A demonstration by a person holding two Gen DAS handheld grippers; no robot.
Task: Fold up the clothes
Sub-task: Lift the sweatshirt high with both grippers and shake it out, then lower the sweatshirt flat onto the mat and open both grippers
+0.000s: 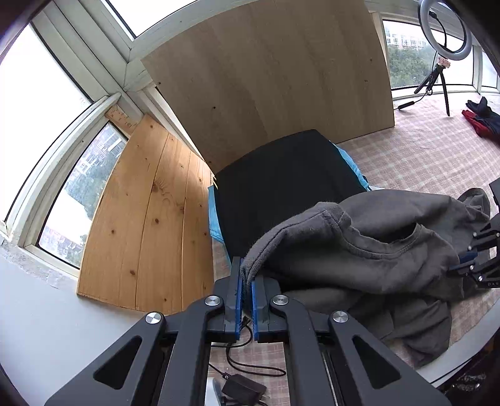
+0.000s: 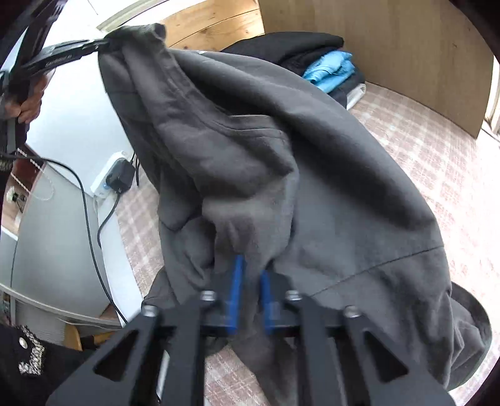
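Observation:
A dark grey sweatshirt (image 1: 375, 250) hangs lifted between both grippers over the checked cloth. My left gripper (image 1: 246, 274) is shut on its ribbed edge, which runs up between the blue pads. In the right wrist view the sweatshirt (image 2: 281, 140) fills the frame, and my right gripper (image 2: 251, 274) is shut on a bunched fold of it. The left gripper (image 2: 103, 45) shows at the top left there, pinching a corner. The right gripper (image 1: 462, 262) shows at the right edge of the left wrist view.
A stack of folded clothes, black on top (image 1: 281, 181) with light blue (image 2: 331, 70) beneath, lies by a wooden board (image 1: 265, 78). A checked tablecloth (image 1: 422, 156) covers the table. A ring light (image 1: 443, 28), red and navy clothes (image 1: 481, 115), and a power strip with charger (image 2: 115, 179) are around.

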